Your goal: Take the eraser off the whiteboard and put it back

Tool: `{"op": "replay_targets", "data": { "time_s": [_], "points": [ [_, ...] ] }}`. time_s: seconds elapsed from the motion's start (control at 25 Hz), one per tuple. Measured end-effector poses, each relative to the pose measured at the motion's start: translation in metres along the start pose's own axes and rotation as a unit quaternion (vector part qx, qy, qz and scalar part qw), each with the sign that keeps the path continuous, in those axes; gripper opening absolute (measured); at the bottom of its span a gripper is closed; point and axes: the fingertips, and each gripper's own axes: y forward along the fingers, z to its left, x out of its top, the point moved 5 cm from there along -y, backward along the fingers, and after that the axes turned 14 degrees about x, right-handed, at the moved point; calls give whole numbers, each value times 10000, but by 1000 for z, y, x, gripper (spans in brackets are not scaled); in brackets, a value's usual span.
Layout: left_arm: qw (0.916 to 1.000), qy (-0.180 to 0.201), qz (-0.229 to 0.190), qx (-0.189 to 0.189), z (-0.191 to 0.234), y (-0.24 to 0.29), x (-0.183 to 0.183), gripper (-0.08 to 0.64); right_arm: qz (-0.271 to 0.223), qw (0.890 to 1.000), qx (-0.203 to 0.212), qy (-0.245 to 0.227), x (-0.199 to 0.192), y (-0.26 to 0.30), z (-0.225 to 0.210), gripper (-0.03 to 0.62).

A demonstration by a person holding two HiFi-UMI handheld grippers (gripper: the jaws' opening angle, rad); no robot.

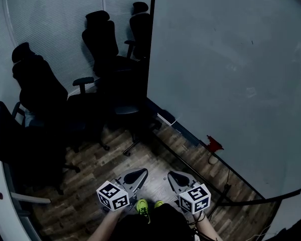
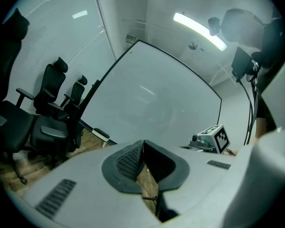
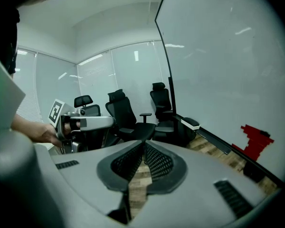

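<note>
While both pairs of jaws are pressed together with nothing between them, I hold the left gripper (image 1: 140,172) and right gripper (image 1: 174,175) side by side, low over the wooden floor (image 1: 90,185). Eraser (image 1: 166,117) (white-topped block, as best I can tell): lying on the ledge (image 1: 186,134) at the lower left corner of the whiteboard (image 1: 231,74), well apart from both grippers. Red piece (image 1: 213,144): low on the board. Office chairs (image 1: 105,49): left of it.
</note>
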Motion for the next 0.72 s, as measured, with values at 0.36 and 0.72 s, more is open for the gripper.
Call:
{"op": "replay_targets", "data": {
  "time_s": [0.36, 0.72],
  "points": [
    [9999, -25, 108, -19, 10, 24, -2, 8, 43, 10000, 29, 2, 6, 15, -16, 17],
    [9995, 24, 319, -2, 18, 58, 2, 8, 97, 9999, 34, 14, 15, 42, -47, 18]
  ]
}}
